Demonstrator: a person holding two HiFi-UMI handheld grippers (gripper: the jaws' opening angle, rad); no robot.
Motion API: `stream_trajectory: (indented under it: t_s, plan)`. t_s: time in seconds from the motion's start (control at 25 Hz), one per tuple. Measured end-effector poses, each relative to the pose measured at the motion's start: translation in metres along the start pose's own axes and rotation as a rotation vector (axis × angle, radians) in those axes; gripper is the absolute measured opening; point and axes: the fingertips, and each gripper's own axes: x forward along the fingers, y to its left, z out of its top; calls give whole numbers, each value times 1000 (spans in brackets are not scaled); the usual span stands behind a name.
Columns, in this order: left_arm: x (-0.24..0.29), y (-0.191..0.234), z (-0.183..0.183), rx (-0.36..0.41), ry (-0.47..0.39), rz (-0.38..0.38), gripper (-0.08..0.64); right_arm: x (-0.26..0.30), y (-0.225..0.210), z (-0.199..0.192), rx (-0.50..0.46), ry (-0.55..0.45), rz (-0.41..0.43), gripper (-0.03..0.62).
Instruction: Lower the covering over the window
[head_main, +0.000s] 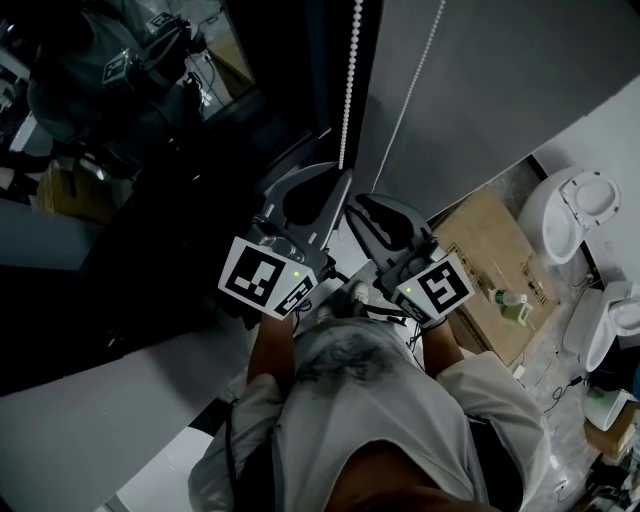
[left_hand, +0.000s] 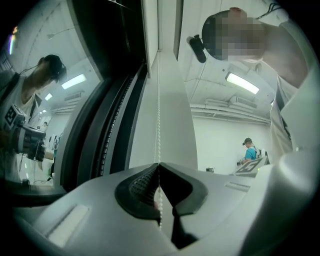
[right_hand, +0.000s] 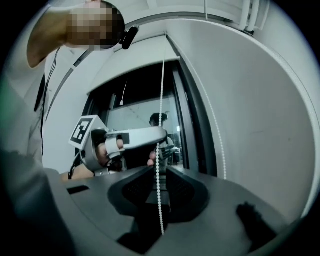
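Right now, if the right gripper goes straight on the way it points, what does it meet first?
Probably the left gripper, shut on the bead chain that runs between the right gripper's open jaws; depth is unclear.

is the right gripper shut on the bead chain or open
Open: the right gripper's jaws stand apart, and the bead chain hangs in the gap between them, not pinched.

Held out side by side, the left gripper (left_hand: 159, 167) has its fingers (left_hand: 142, 182) pinched shut on the bead chain (left_hand: 159, 125) — the right gripper (right_hand: 159, 175) holds its fingers (right_hand: 182, 187) apart around it.
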Motion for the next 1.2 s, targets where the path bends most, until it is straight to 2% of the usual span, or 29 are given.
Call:
stream_trajectory:
  t_s: [0.12, 0.52, 0.64, 0.92, 1.2]
  plan:
    - [-2, -1, -14, -18, 29, 5, 14, -5, -4, 10, 37, -31, -13, 81]
    - [-7, -6, -57, -74, 105, 0, 14, -11, -9, 43, 17, -135, -16, 89]
    - [-9, -5, -70, -90, 127, 5, 14, -9, -14, 50, -5, -137, -21, 92]
    - [-16, -7, -105, -133, 193, 6, 14, -3, -18, 78, -41, -187, -4, 98]
    - [-20, -8, -130, -171, 234, 7, 14, 7, -15, 101, -28, -241, 38, 107]
